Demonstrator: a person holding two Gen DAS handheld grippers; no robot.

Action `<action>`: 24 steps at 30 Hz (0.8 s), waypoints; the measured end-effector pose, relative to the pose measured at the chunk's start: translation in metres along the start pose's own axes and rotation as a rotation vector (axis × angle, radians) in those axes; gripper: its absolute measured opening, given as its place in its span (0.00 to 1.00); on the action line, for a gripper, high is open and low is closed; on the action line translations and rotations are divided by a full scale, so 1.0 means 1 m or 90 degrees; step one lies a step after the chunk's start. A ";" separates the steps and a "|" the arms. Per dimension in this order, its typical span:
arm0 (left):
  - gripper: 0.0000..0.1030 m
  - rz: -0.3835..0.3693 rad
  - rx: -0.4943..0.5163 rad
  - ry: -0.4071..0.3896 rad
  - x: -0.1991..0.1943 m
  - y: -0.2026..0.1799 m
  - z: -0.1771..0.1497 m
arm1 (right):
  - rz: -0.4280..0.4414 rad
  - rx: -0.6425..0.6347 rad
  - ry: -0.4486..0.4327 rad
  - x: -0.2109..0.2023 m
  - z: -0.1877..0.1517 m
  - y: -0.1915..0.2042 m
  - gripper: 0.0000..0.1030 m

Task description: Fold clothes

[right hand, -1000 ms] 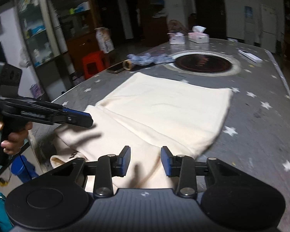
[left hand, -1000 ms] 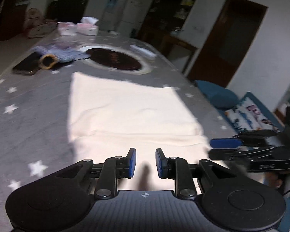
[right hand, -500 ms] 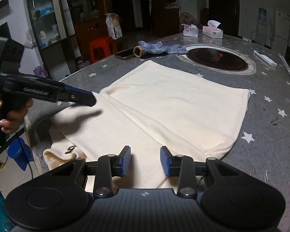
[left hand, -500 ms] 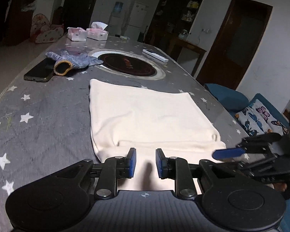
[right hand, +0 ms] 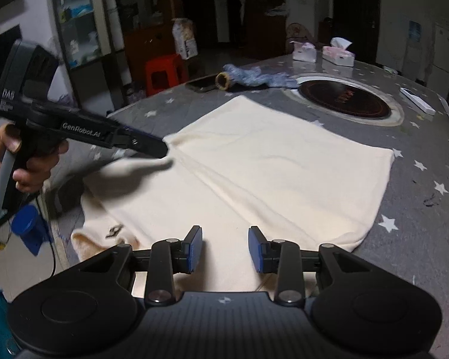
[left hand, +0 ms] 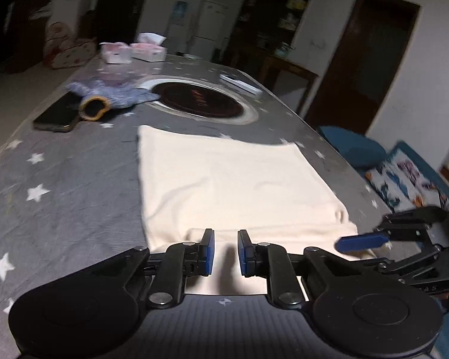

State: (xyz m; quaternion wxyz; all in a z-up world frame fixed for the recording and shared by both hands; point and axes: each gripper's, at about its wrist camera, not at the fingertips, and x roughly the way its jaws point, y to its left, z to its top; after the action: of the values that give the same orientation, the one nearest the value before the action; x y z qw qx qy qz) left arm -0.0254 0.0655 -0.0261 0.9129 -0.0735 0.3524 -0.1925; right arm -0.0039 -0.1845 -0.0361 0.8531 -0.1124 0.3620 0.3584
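**Cream garment, near hem between both tools**

Left view: my left tool (left hand: 223,251) hovers narrow and empty over the cream garment (left hand: 224,185) on the surface (left hand: 60,179).

Right view: my right tool (right hand: 224,249) gapes wider, empty, at 6 o'clock; I'd grip matching corners.

- The left black two-finger gripper with blue pads (left hand: 226,251) is level, its jaws parted by a narrow gap and holding nothing.
- The right black two-finger gripper with blue pads (right hand: 225,249) is level, its jaws parted wider and empty.
- The person's left hand (right hand: 30,161) grips the left gripper's pistol handle.
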 end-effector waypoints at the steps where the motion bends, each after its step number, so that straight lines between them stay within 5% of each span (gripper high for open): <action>1: 0.18 -0.001 0.014 0.005 0.000 -0.003 -0.003 | -0.003 -0.008 0.006 0.001 -0.002 0.001 0.33; 14: 0.25 -0.028 0.190 0.028 -0.008 -0.057 -0.041 | -0.005 -0.100 0.012 -0.007 -0.014 0.028 0.33; 24: 0.39 -0.023 0.216 0.022 -0.038 -0.051 -0.049 | -0.014 -0.075 0.015 -0.016 -0.023 0.020 0.33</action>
State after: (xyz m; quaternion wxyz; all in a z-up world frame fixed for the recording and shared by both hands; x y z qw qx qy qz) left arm -0.0994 0.0342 -0.0246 0.9024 0.0786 0.3292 -0.2666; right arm -0.0381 -0.1889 -0.0402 0.8444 -0.1707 0.3494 0.3685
